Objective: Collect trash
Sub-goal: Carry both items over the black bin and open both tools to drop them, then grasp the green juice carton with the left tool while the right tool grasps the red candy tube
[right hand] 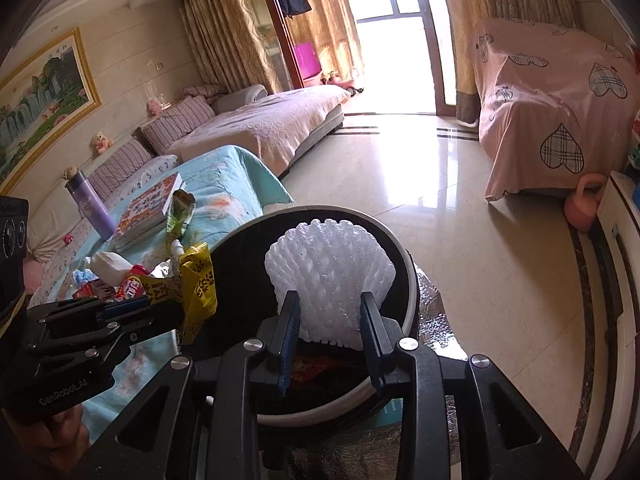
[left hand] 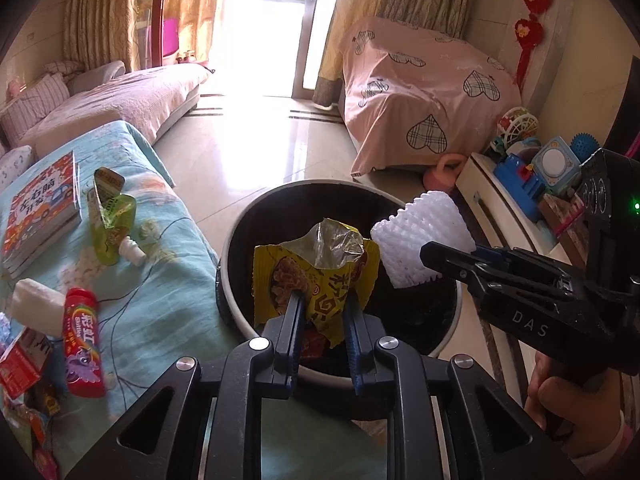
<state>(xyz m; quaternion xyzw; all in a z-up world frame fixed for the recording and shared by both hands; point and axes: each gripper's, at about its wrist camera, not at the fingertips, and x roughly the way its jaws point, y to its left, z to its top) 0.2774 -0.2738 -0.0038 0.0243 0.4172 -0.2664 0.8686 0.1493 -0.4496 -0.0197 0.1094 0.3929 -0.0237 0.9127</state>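
In the left wrist view, the left gripper point(left hand: 322, 304) sat at the lower centre of the frame, its two blue-padded fingers clenched on a crumpled yellow snack wrapper with a clear film flap point(left hand: 316, 276). The wrapper hung directly above the mouth of a round black waste bin with a pale rim point(left hand: 236, 240), which filled the middle of the frame. From the right edge the right gripper point(left hand: 430, 254) reached in, grasping a white foam fruit net point(left hand: 420, 240) that also hovered over the bin, just beside the wrapper and to its right.

In the right wrist view, the right gripper point(right hand: 330, 320) occupied the lower centre, its fingers pressed against both sides of the foam net point(right hand: 330, 276), which stood upright over the bin point(right hand: 404, 320). At the left edge the left gripper point(right hand: 150, 304) held the yellow wrapper point(right hand: 198, 288) over the bin's left rim.

On the left side of the left wrist view lay a light blue patterned cloth point(left hand: 160, 280) covering a table. On it, well apart from the bin, rested a green spouted drink pouch point(left hand: 112, 220), a red candy tube with a cartoon pony point(left hand: 84, 340), a white wadded tissue point(left hand: 38, 306), a small red carton point(left hand: 20, 364) and a colourful children's book point(left hand: 40, 212). A purple drinking bottle point(right hand: 90, 204) stood beyond the book in the right wrist view's left half.
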